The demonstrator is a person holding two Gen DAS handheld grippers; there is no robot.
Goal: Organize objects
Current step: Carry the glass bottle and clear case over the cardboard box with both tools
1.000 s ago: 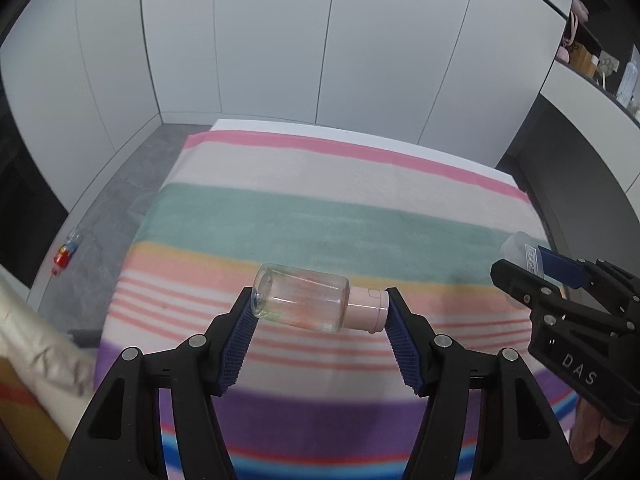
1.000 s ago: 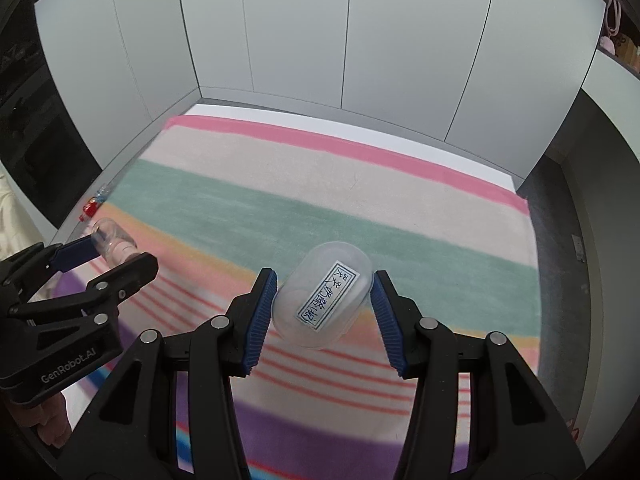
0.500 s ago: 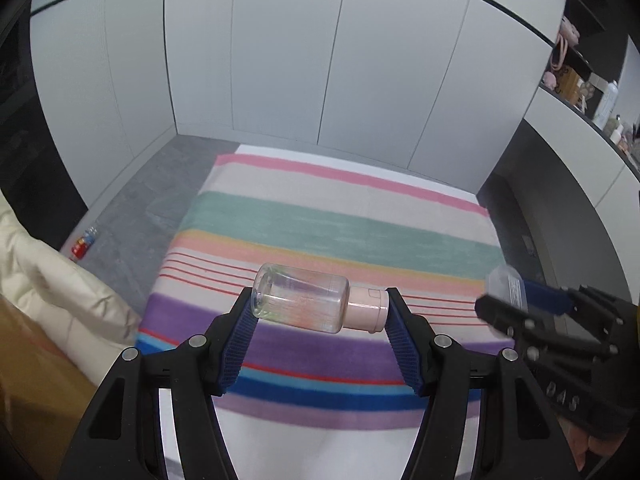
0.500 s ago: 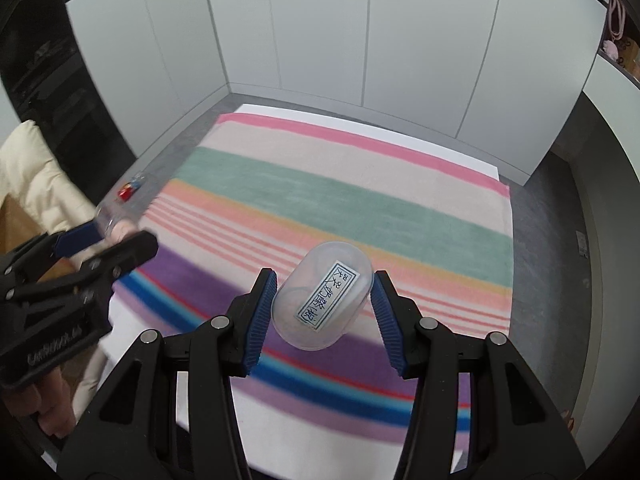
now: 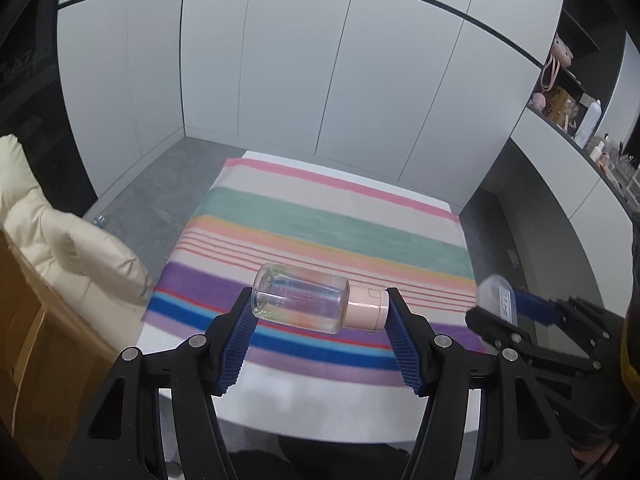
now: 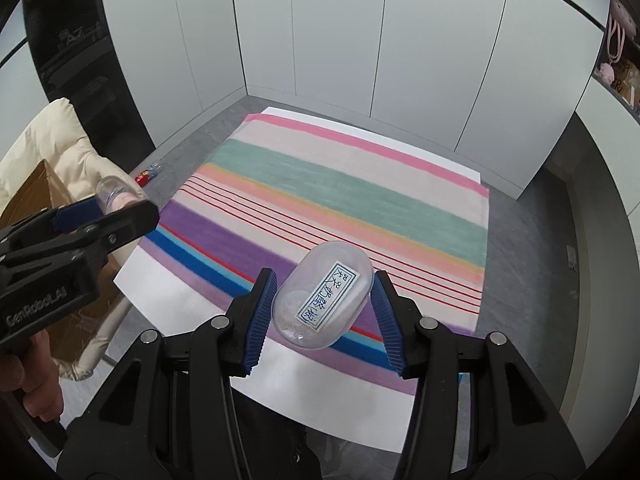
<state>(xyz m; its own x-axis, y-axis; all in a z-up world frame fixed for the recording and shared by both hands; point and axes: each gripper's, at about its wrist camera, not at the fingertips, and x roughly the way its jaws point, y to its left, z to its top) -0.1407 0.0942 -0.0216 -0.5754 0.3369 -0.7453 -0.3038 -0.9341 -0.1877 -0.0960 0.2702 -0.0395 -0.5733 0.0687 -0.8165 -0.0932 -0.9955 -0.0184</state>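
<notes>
Risk: clear bottle, clamped end to end by the left gripper at about half spread, could pivot out; smooth oval container, pinched in the narrowly set right gripper, could squirt free. Both grippers pitch steeply downward, loads aloft above the striped blanket's near edge.

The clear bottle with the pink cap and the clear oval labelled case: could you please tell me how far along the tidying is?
Done: the striped blanket looks cleared. In hand: the left gripper clamps the clear bottle with the pink cap end to end, and the right gripper grips the clear oval labelled case; both hang in the air. Left: setting both down somewhere, and perhaps the small red-labelled bottle on the floor.
</notes>
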